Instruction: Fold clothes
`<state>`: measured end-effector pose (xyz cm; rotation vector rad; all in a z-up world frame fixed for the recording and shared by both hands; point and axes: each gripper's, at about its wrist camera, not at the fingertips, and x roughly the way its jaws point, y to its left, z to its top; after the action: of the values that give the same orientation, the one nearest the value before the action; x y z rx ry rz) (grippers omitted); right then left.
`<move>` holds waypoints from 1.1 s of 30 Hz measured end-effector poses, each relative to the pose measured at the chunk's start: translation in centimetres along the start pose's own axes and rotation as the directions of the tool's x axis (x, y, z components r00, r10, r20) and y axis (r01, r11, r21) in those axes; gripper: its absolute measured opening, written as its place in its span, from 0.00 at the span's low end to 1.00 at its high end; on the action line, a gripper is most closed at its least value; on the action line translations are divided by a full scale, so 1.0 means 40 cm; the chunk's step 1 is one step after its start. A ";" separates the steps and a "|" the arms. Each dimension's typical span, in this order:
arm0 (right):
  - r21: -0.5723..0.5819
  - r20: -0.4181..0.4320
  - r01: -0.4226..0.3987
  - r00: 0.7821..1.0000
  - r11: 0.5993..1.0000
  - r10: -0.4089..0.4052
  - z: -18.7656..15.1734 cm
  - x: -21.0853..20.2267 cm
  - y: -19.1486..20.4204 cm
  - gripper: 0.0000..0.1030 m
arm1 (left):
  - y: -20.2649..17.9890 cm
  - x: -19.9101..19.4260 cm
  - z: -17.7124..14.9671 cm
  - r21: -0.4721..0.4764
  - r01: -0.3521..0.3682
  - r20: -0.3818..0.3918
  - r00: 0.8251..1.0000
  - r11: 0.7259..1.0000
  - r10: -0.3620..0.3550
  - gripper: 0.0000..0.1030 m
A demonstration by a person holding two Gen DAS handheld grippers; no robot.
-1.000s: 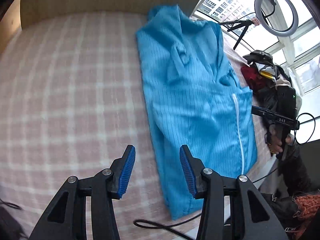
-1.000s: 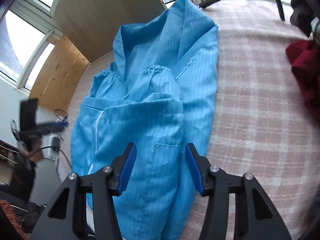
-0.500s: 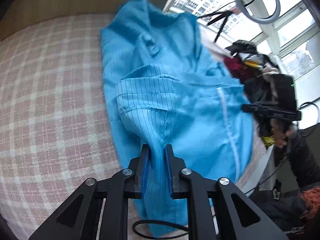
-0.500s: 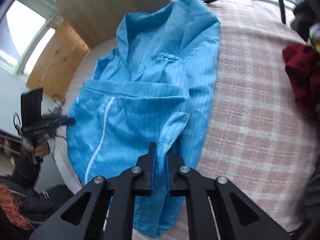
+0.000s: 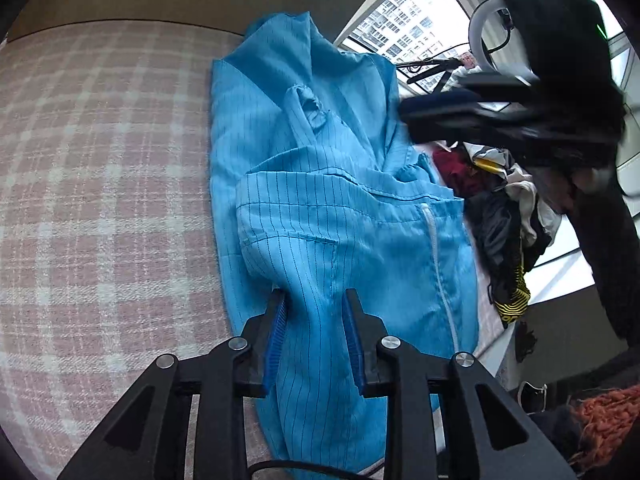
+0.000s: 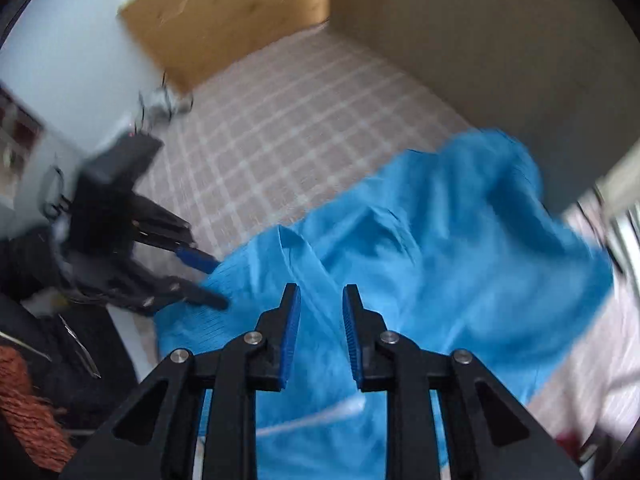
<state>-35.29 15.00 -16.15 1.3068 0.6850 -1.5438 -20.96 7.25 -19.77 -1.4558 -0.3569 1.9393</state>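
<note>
A blue pinstriped garment point(image 5: 340, 208) with a white zipper lies on the pink plaid bed cover point(image 5: 100, 184), its lower half folded up over the middle. My left gripper point(image 5: 314, 312) is open, its blue pads either side of a loose ridge of the folded cloth. My right gripper point(image 6: 320, 312) is open just above the same garment point(image 6: 460, 260); this view is blurred. The left gripper point(image 6: 208, 280) shows at the garment's left edge in the right wrist view. The right gripper point(image 5: 404, 116) shows dark and blurred at upper right in the left wrist view.
A heap of dark, red and white clothes point(image 5: 508, 208) lies right of the garment. A ring light point(image 5: 480, 32) stands by the window. A black cable point(image 5: 320, 468) runs by the near bed edge. A tan headboard point(image 6: 480, 40) and wooden panel point(image 6: 224, 12) stand behind the bed.
Both grippers were shut on the garment's hem half a second ago and carried it up over the middle. Both have since opened and let the cloth go. The right gripper has swung left.
</note>
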 end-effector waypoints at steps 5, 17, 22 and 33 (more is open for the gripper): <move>-0.166 -0.150 -0.104 0.986 0.981 0.079 0.121 0.127 0.037 0.21 | 0.016 0.001 -0.001 -0.003 0.014 -0.002 1.000 1.000 -0.014 0.25; -0.196 -0.311 -0.224 0.938 0.955 0.156 0.131 0.246 0.049 0.17 | 0.031 0.007 -0.009 0.001 -0.019 -0.009 1.000 1.000 0.019 0.25; -0.076 -0.216 -0.321 0.930 0.944 0.299 0.115 0.192 0.025 0.05 | 0.025 0.007 -0.018 0.021 -0.021 -0.003 1.000 1.000 0.021 0.25; 0.238 0.064 -0.336 0.941 0.911 0.331 -0.011 0.061 -0.099 0.02 | 0.013 0.023 -0.021 0.032 -0.049 0.002 0.999 0.998 0.048 0.18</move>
<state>-38.63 16.11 -19.21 1.4999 0.2395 -1.3865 -20.48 7.34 -21.03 -1.4547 -0.2924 1.9757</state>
